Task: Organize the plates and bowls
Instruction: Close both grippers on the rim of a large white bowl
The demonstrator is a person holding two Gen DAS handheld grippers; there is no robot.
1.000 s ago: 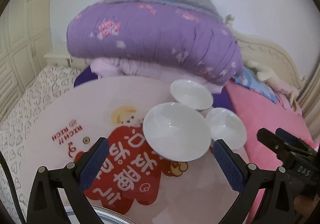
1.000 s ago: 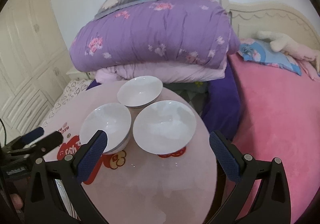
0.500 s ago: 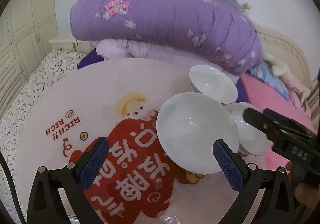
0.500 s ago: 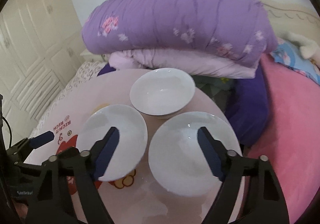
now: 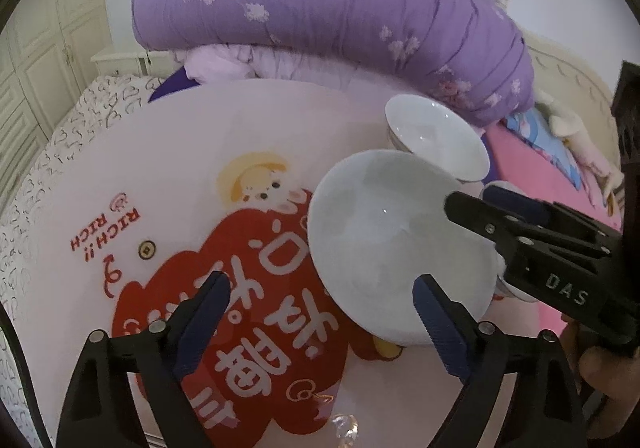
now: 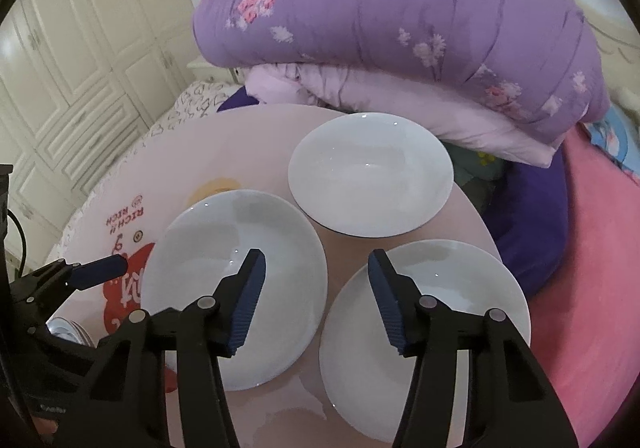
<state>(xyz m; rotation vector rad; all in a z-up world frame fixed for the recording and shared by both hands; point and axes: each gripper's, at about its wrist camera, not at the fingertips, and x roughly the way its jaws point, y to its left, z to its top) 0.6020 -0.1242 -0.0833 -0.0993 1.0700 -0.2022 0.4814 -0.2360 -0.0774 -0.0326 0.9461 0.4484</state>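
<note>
Three white bowls stand close together on a round pink table [image 6: 256,144] with a red cartoon print. My left gripper [image 5: 320,284] hovers over the print, jaws closing; its right finger crosses the near rim of the nearest bowl [image 5: 384,240], with no pad pressing on it. The far bowl [image 5: 436,140] stands behind. My right gripper [image 6: 316,254] hangs over the gap between the left bowl [image 6: 200,248] and the right bowl [image 6: 460,288], jaws closing, gripping nothing. The third bowl [image 6: 372,172] lies beyond. Each gripper shows in the other's view: right gripper [image 5: 472,198], left gripper [image 6: 100,270].
A folded purple flowered quilt [image 6: 400,16] lies right behind the table. A pink bedspread [image 6: 592,248] borders it on the right, and cream wardrobe doors [image 6: 80,48] stand at the left. A pale round rim [image 6: 66,328] shows at the table's near left edge.
Both grippers came forward and down towards the bowls, which now look larger. Both jaws narrowed, the right one much more. The right gripper now reaches over the bowls in the left wrist view.
</note>
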